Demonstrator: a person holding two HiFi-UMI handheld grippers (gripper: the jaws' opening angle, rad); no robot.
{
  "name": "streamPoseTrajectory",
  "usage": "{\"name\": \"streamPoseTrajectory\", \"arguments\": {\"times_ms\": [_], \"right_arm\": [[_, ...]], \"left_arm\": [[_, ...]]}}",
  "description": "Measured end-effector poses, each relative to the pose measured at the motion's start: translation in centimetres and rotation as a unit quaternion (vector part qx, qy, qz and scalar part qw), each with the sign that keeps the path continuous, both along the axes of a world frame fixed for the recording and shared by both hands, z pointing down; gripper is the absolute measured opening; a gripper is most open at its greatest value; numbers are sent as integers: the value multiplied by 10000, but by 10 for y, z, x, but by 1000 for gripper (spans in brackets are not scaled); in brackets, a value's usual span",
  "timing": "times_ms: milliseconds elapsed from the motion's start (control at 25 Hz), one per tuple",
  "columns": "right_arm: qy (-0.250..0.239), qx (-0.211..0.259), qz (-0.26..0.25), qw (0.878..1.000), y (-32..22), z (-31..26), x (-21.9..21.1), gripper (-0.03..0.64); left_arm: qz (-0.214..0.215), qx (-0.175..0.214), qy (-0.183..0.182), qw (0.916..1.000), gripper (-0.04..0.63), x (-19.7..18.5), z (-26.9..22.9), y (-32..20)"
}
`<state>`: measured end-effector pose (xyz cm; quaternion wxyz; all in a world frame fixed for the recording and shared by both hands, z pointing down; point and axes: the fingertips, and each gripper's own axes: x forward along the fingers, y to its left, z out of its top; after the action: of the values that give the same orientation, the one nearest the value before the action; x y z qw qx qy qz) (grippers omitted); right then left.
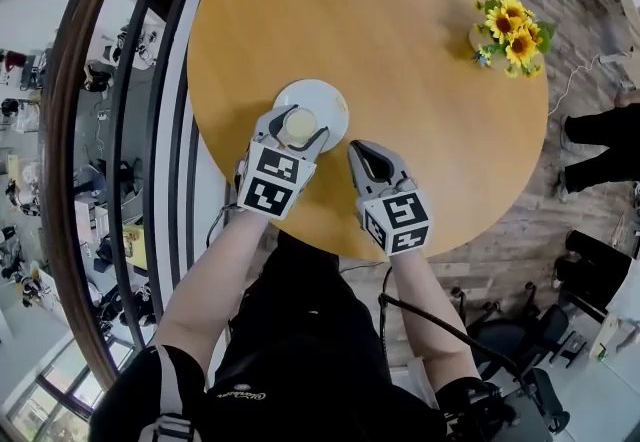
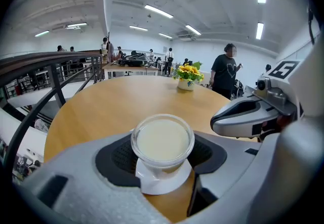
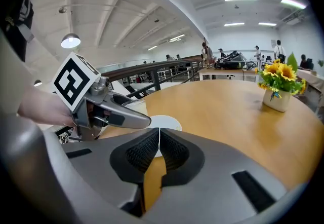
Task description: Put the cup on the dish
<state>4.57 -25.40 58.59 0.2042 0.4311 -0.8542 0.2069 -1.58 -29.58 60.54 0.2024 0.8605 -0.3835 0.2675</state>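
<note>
A clear cup (image 1: 298,122) of milky liquid sits between the jaws of my left gripper (image 1: 297,129), whose dark pads press on both of its sides. In the left gripper view the cup (image 2: 162,139) stands upright right over the white dish (image 2: 167,181). I cannot tell whether its foot rests on the dish. The dish (image 1: 325,96) lies near the table's front left edge. To the right of the dish my right gripper (image 1: 369,156) hangs low over the wood. It is shut with nothing in it, and its pads (image 3: 171,149) meet.
The round wooden table (image 1: 400,40) carries a small pot of sunflowers (image 1: 512,33) at its far right. A dark railing (image 1: 150,80) curves past the table's left side. A person (image 2: 225,73) stands beyond the table, and office chairs (image 1: 520,340) stand at the lower right.
</note>
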Motion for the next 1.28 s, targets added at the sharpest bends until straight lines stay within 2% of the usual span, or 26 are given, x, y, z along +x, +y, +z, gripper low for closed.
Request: {"name": "streamPoseTrajectory", "arguments": {"times_ms": [400,880,1280], "right_arm": [[133,-363,226,9990,-36,24,6,8],[104,-546,343,9979,-41,36,14,8],[63,-500,303,9983,-42,36,8,8]], "left_arm": [[-105,212,-410,9989,262,6,25,-30],[47,196,-519,9984,262,14,36,-36],[61,478,-608,9970,262,11,37,-32]]}}
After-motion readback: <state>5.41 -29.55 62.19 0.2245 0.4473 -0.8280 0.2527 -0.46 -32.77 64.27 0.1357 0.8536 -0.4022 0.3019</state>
